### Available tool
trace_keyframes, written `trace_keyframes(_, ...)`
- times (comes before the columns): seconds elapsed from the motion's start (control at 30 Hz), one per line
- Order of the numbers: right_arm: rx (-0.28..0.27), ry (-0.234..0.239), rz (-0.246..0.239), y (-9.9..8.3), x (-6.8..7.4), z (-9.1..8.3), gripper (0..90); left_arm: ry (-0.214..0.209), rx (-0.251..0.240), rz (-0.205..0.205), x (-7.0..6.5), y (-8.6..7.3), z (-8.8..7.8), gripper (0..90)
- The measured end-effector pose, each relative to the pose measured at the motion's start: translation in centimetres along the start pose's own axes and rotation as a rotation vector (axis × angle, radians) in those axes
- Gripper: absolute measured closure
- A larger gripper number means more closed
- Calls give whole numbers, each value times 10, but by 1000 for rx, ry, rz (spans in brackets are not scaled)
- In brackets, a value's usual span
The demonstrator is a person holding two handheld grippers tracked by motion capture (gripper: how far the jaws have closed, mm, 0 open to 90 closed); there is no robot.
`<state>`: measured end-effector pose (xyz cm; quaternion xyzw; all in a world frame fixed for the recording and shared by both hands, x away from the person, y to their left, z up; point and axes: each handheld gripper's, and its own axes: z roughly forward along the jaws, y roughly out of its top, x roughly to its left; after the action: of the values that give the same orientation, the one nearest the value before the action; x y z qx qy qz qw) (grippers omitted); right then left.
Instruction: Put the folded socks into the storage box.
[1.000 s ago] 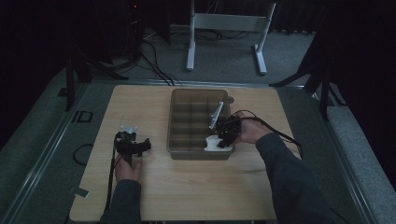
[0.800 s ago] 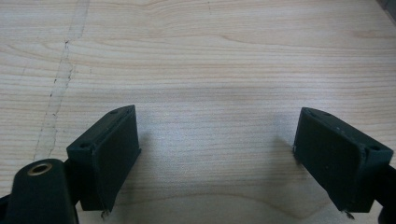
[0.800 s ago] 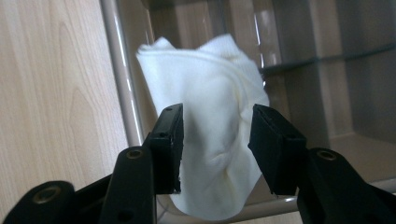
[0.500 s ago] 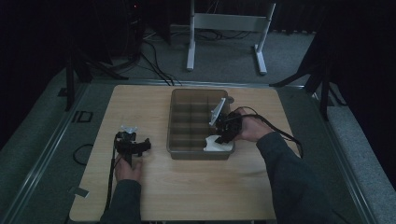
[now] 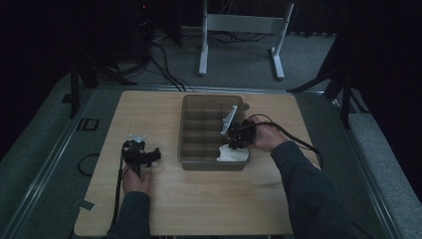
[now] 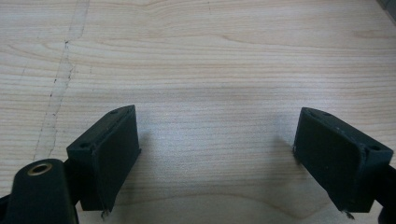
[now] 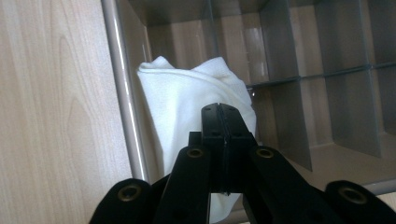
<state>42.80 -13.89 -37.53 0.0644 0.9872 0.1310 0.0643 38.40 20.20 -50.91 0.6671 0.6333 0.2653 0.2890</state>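
In the tray's [image 5: 185,134] corner compartment, a crumpled white cloth [image 7: 187,100].

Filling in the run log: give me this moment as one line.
right gripper: fingers just closed, whether pinching white cloth unclear | cloth in corner compartment of grey divided tray | left gripper: open over wooden table

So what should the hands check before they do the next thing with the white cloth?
1. Right gripper jaws closed: ok, they have just been closing and now meet.
2. White cloth pinched between them: cannot tell, it sits behind the jaws.
3. Cloth inside the divided box, in the near corner compartment: ok.
4. Cloth tucked fully below the rim: not ok, it bulges up.
5. Left gripper free: ok, jaws wide open above bare table.
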Motion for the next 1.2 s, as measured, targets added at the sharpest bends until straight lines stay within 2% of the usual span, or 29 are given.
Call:
trace_keyframes(0.47,38,0,15,4,-1,12,900,0,1,0,0,0,0,145)
trace_keyframes(1.2,110,14,-3,7,2,30,900,0,0,0,0,0,0,145)
